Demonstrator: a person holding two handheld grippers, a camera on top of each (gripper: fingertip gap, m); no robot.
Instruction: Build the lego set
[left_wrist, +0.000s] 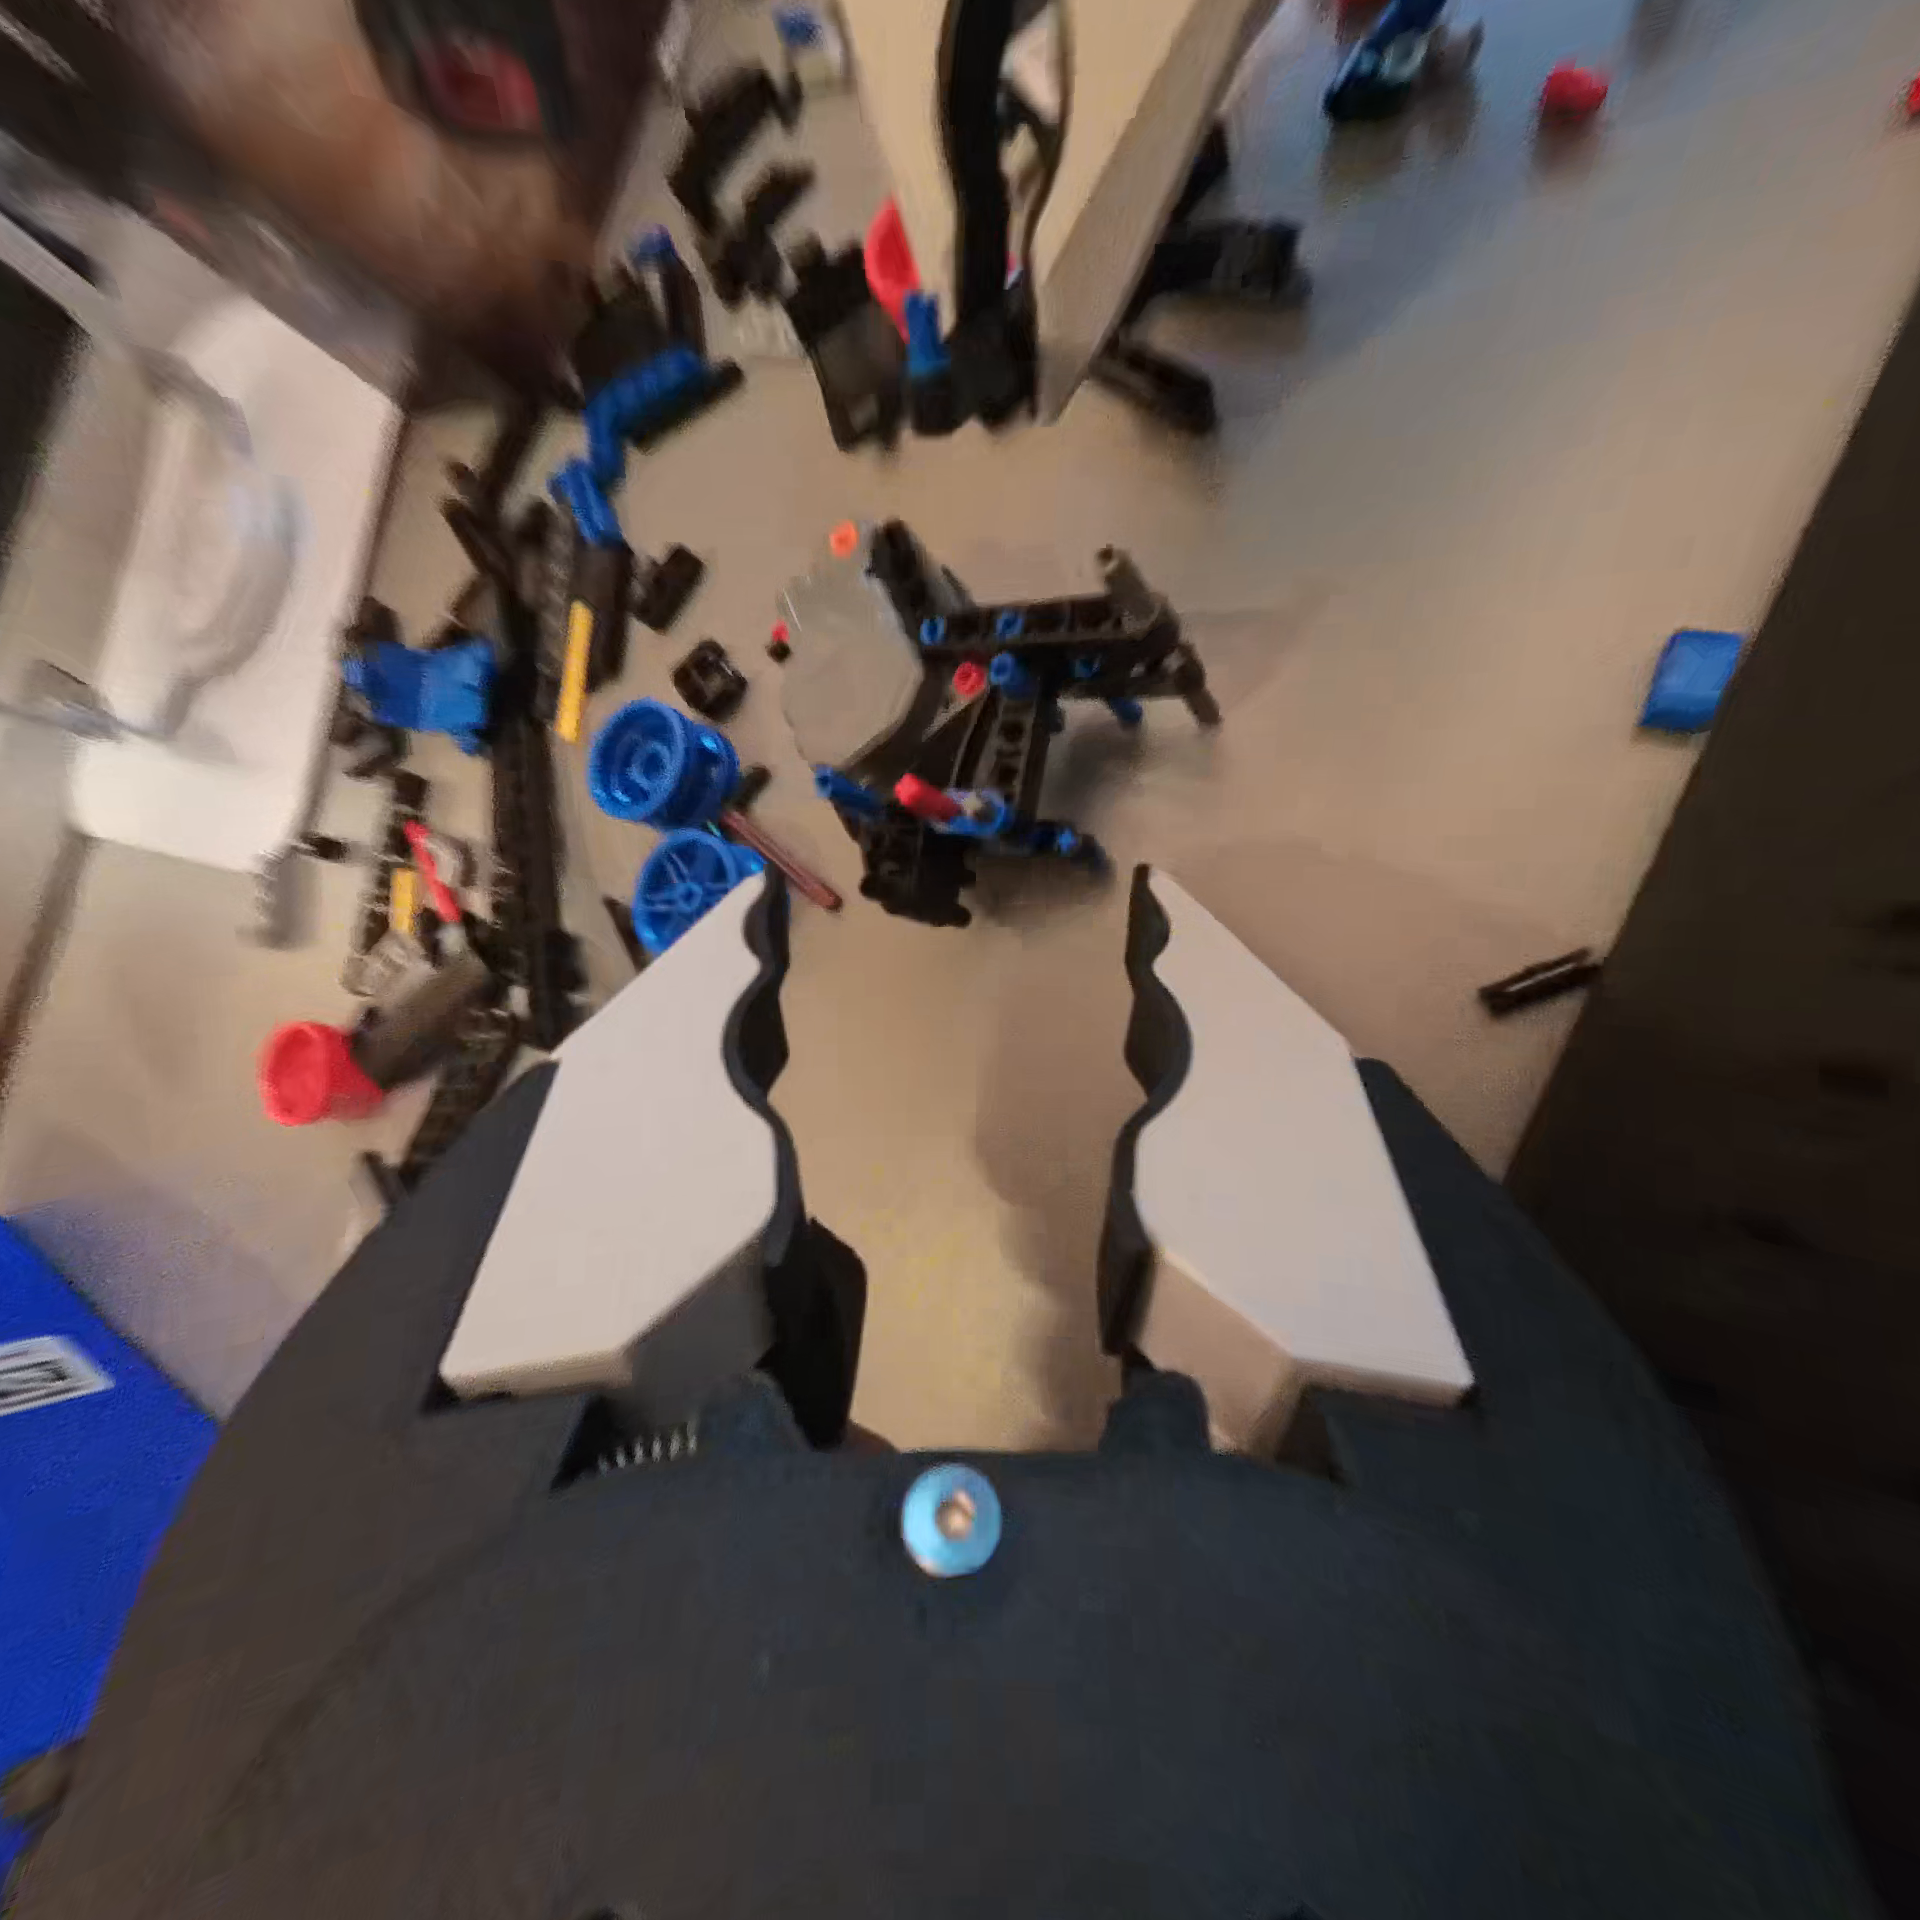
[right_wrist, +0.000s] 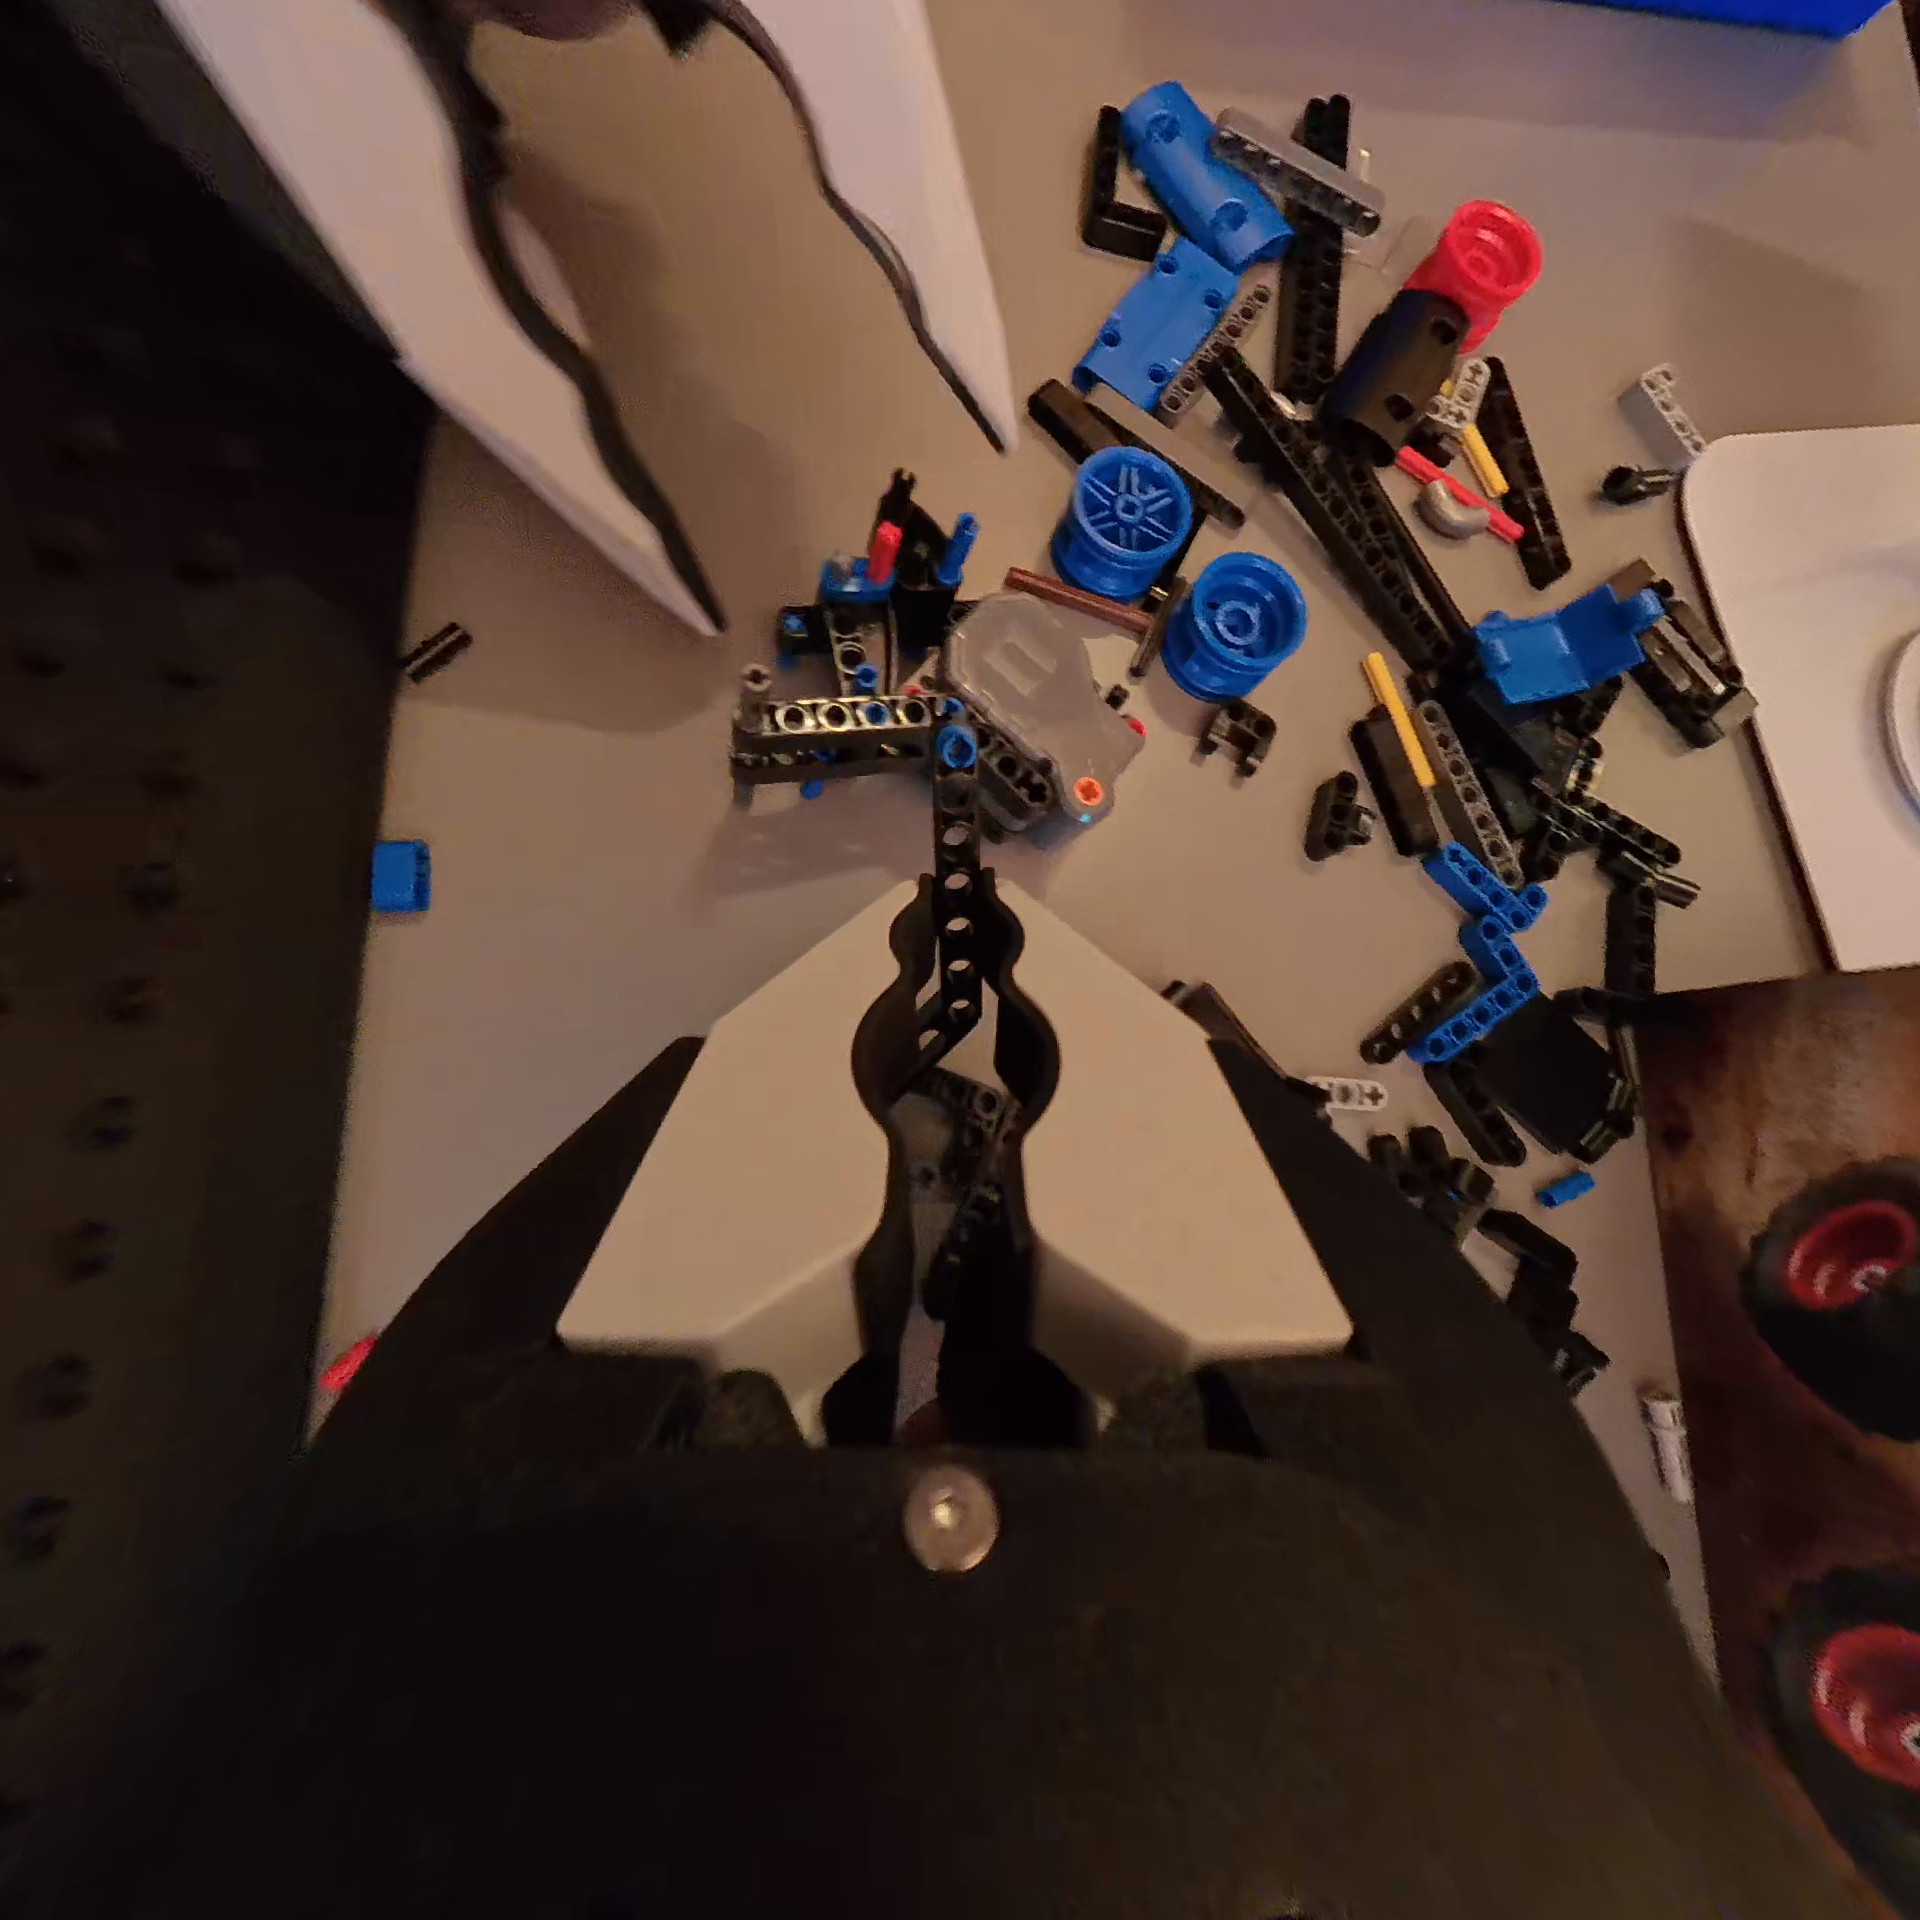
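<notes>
Right wrist view: the right gripper (right_wrist: 951, 904) has its jaws clamped on a black holed beam (right_wrist: 954, 883), whose long axis runs toward 12 o'clock out of the jaws. A blue pin (right_wrist: 954, 744) sits at the beam's far tip, which meets, or overlaps in sight, the partial assembly (right_wrist: 914, 696) lying on the grey tabletop (right_wrist: 582, 935); real contact cannot be judged from this angle. The assembly, black beams around a grey block (right_wrist: 1029, 675), lies directly at 12 o'clock from these jaws, so the right gripper is judged the nearer of the two. Loose parts, among them two blue wheel hubs (right_wrist: 1122, 520), spread from 1 to 3 o'clock. The left gripper (right_wrist: 862, 530) enters from 11 o'clock, fingers pointed down at the assembly. In the left wrist view that gripper (left_wrist: 954, 883) hovers above the tabletop with jaws apart and nothing between them, the assembly (left_wrist: 966, 707) just beyond the tips at 12 o'clock. Probable next step: seat the beam's pin while the left jaws steady the assembly.
</notes>
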